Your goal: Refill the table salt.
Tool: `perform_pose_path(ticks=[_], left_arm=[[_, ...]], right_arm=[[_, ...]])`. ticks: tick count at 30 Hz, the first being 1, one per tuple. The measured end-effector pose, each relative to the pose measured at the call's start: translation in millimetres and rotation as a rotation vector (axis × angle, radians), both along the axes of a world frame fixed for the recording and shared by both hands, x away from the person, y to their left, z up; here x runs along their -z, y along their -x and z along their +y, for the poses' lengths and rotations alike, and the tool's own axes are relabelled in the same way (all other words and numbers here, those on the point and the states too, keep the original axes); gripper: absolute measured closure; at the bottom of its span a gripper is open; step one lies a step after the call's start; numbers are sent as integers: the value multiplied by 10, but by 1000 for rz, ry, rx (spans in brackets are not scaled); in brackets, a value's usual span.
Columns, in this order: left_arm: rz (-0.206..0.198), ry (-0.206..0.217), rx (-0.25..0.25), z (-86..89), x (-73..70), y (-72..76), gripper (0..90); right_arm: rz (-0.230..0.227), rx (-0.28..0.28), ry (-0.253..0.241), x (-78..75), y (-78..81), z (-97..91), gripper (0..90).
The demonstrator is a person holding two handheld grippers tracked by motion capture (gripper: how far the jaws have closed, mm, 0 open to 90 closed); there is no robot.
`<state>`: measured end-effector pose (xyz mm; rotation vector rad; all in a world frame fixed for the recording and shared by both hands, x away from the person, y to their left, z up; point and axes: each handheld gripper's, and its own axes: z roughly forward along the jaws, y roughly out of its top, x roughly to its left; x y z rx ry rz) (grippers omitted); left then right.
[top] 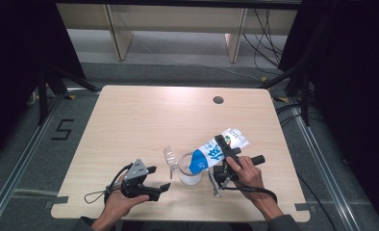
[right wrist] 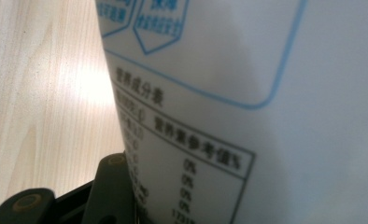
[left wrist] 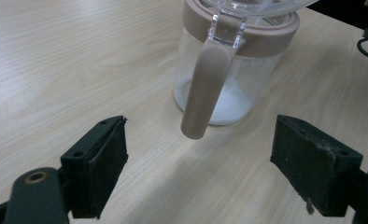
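Observation:
A white and blue bag [top: 238,137] hangs tilted, its blue end [top: 199,161] down over a clear jar [top: 191,175]. My right gripper [top: 225,148] is shut on the bag's middle. In the right gripper view the printed bag [right wrist: 247,93] presses against one black finger [right wrist: 112,186]. The jar [left wrist: 233,93] has a brown collar, a brown handle [left wrist: 205,88] and white powder at its bottom. Its clear lid [top: 170,158] is flipped open to the left. My left gripper [top: 160,178] stands open just left of the jar, the handle in line with the gap between its pads [left wrist: 98,168].
The wooden table [top: 144,120] has a dark cable hole [top: 218,100] at the back right. Cables trail from both grippers near the front edge. Dark stands and floor rails flank the table.

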<state>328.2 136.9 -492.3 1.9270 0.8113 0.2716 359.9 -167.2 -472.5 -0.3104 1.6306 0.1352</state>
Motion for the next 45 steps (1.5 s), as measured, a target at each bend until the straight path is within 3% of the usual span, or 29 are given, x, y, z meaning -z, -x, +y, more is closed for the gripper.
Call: perform_pose_path(ticks=[2, 3, 6, 9, 10, 11, 12, 14, 15, 37, 41, 45], left_arm=[[0, -2, 1, 0, -1, 1, 177], [-1, -2, 3, 1, -1, 0, 177], [-1, 2, 0, -1, 1, 0, 177], [2, -6, 0, 2, -3, 1, 177], [1, -7, 1, 2, -3, 1, 177], [1, -6, 2, 2, -4, 2, 177], [1, -6, 2, 2, -4, 1, 177], [2, -7, 1, 2, -3, 1, 177], [2, -6, 1, 2, -3, 2, 177], [-2, 3, 7, 1, 1, -2, 177], [-1, 3, 6, 0, 1, -2, 177], [-1, 4, 5, 0, 1, -2, 177]], right_arm=[[7, 14, -1, -2, 8, 0, 530], [-2, 3, 33, -23, 3, 6, 530], [-3, 0, 23, -20, 0, 5, 531], [-8, -5, 63, -49, -2, 15, 532], [-8, -5, 63, -49, -2, 15, 532], [11, 19, 11, -5, 10, 1, 532], [-2, 2, 4, 5, 1, 1, 532], [13, 18, 22, -6, 13, 5, 534], [-6, -6, 9, 5, 2, 4, 536], [-7, -6, 17, -1, 7, 3, 548], [-7, 4, 50, -34, 17, 13, 550], [-6, 6, 50, -37, 19, 13, 552]])
